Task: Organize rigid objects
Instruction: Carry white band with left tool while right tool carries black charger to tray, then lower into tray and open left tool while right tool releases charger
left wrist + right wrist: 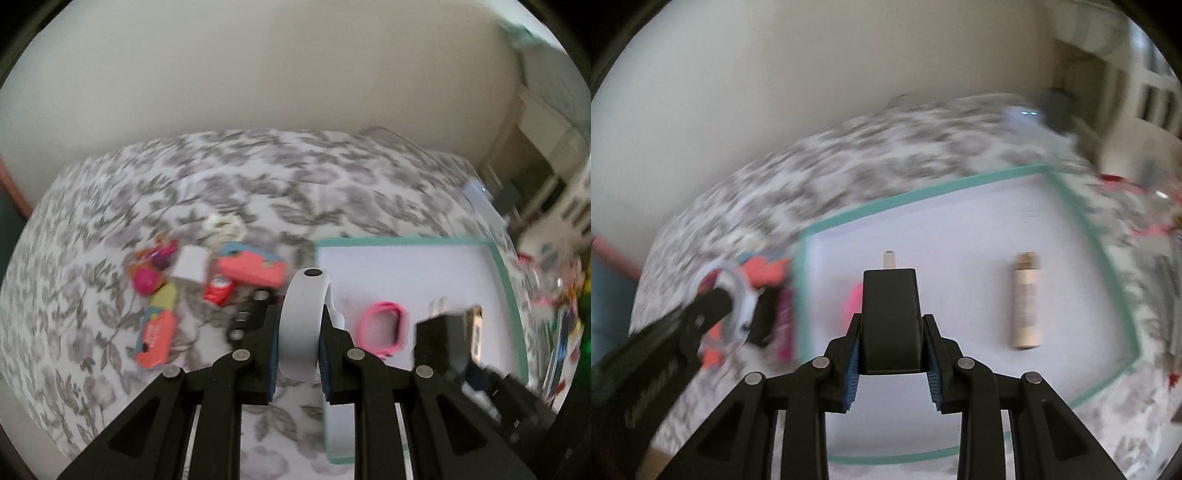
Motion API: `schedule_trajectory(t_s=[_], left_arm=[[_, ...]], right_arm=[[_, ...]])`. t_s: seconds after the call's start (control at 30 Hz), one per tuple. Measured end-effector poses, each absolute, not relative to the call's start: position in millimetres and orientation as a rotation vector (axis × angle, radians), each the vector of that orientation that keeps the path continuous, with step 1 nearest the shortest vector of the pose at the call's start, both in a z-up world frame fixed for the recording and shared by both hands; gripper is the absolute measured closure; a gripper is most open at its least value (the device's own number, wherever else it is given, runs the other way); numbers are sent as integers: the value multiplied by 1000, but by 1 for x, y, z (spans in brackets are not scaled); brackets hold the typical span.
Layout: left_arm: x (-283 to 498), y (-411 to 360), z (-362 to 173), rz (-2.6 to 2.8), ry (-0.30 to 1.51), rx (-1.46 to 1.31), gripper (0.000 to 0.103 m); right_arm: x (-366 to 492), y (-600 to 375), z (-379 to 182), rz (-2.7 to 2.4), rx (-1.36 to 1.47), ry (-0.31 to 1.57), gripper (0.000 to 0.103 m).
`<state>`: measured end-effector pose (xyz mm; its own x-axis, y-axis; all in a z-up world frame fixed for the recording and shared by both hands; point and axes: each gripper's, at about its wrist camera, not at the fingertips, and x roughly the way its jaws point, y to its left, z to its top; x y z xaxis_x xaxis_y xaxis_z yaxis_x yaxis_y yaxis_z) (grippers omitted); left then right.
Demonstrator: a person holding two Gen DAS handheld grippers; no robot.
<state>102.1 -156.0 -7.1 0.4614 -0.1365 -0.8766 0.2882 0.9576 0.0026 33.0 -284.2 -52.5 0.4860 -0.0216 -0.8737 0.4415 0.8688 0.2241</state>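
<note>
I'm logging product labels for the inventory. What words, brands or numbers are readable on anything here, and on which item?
None can be read.
Small red packet on the floral bedspread: white logo, too blurred.
Coral and blue phone-shaped case: pale lettering, illegible.
Beige cylindrical tube on the white teal-rimmed tray: grey label print, too small and blurred.
Left claw's arm: embossed marks, smeared by motion.

Take the tray (511, 280) as your landmark: it lies on the bed (258, 177). In it, the wristband (382, 328) lies toward its left side and the tube (1027, 301) toward its right. The pile of small items (207, 277) sits on the bed left of the tray.
</note>
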Motion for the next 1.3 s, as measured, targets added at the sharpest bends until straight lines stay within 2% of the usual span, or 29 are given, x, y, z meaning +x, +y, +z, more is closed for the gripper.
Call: schedule_trajectory(t_s=[0.4,0.73,0.9,1.3], left_arm=[[69,-221,-37,-399,1135,242,84],[65,-221,-76,-402,1249,290,84],[61,-224,-79,-411,1260,309,84],[56,-229,-87,-427,1289,341,83]], right_arm=[[-18,-380,-69,-714,523,1032,71],[-17,-382,-90,-729,530,1107,71],[-18,-381,-103,-732,534,1163,71],[-18,-381,-103,-733,540,1155,71]])
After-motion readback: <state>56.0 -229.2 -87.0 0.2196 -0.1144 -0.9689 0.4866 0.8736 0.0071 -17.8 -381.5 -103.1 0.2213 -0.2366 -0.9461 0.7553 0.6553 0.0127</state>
